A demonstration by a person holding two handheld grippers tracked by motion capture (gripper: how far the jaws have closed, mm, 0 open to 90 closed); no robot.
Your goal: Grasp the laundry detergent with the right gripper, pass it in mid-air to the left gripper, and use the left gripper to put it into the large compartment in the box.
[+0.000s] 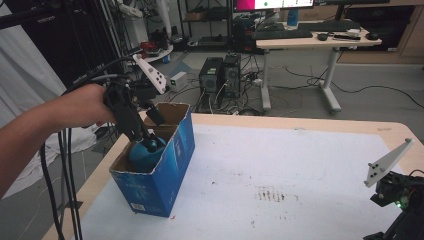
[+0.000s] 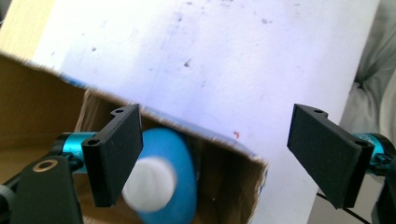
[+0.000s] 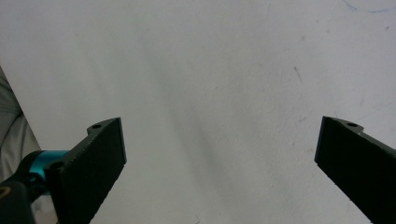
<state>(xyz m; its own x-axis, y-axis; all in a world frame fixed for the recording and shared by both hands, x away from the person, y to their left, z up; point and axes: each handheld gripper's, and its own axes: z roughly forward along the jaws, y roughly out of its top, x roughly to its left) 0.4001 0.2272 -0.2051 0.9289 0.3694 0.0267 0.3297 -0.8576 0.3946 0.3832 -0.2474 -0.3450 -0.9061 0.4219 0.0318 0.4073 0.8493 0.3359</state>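
At the table's left edge, the left gripper [image 1: 150,131] hangs released above an open blue box [image 1: 155,185] holding a blue object [image 2: 163,177]. The white tabletop [image 1: 280,170] shows dark smudges. Beyond stands a desk [image 1: 315,41]. The right gripper [image 3: 219,172] gapes, grasping nothing.

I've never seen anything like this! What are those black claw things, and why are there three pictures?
A person holds a pinching tool in each hand. One picture comes from a camera up high; the other two come from little cameras riding on the tools. The left gripper hangs over a blue cardboard box on the white table. Its jaws are open, holding nothing. A blue ball with a white spot lies inside the box. The right gripper is open too, above bare table.
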